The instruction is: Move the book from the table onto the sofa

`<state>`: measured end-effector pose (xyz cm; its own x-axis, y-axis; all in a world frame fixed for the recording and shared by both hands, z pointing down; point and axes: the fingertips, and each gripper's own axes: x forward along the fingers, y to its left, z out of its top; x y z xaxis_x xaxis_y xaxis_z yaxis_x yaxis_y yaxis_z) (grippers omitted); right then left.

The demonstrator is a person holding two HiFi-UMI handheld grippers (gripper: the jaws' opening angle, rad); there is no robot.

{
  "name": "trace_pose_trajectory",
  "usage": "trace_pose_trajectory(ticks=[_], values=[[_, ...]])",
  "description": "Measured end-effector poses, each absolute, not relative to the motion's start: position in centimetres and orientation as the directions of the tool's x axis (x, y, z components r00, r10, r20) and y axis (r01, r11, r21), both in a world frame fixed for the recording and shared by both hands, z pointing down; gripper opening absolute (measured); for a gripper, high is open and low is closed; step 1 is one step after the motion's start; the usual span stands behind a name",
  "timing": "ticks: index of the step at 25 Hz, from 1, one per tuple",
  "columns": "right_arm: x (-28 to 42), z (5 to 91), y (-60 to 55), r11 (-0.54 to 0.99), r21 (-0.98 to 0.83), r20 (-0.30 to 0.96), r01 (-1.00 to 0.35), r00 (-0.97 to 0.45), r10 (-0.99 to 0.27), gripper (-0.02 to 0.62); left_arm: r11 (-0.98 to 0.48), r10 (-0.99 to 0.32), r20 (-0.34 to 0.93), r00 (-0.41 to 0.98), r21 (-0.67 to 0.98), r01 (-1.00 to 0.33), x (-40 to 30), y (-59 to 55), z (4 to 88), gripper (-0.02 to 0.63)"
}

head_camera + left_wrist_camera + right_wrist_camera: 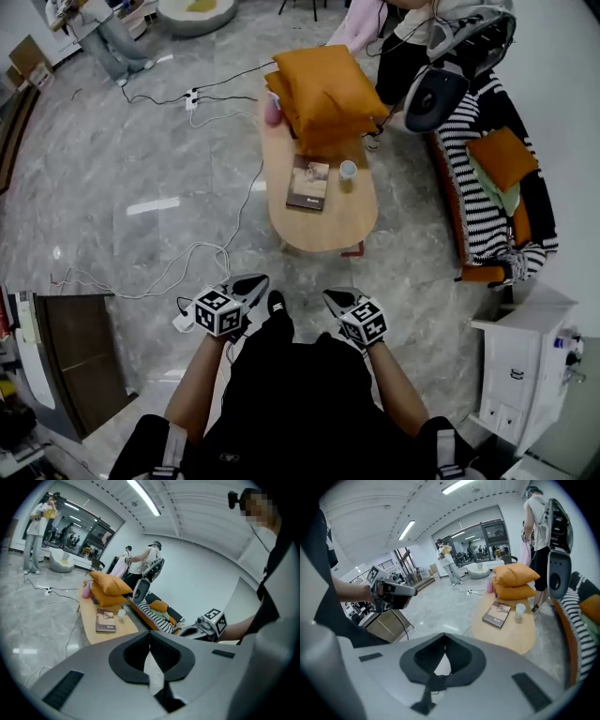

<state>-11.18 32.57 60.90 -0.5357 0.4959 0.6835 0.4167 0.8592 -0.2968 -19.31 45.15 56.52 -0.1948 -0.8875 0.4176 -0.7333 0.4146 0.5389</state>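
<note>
Jaws of left gripper (247, 287) and right gripper (339, 302) pressed together, empty, apart from book (308, 182).

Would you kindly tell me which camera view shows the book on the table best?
The head view: it looks down on the book, cover whole. The right gripper view shows the book obliquely; the left gripper view, smaller and slanted.

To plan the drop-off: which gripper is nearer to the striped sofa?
Right. In the head view the right gripper is below and left of the striped sofa; the left gripper is farther left.
</note>
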Motion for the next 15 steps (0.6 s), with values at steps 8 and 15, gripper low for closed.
trace_pose_trajectory(ticks=[8, 15], values=[[-15.2, 61.3, 33.3, 0.846, -0.283, 0.731, 0.451, -0.469, 0.495, 0.009, 0.366, -0.910, 0.386, -0.152, 0.573, -0.733, -22.9, 43.9, 56.8, 0.012], [-21.2, 62.3, 32.8, 0.821, -0.278, 0.737, 0.500, -0.437, 0.515, 0.009, 0.432, -0.891, 0.409, -0.195, 0.634, -0.642, -24.8, 45.1, 58.9, 0.013]])
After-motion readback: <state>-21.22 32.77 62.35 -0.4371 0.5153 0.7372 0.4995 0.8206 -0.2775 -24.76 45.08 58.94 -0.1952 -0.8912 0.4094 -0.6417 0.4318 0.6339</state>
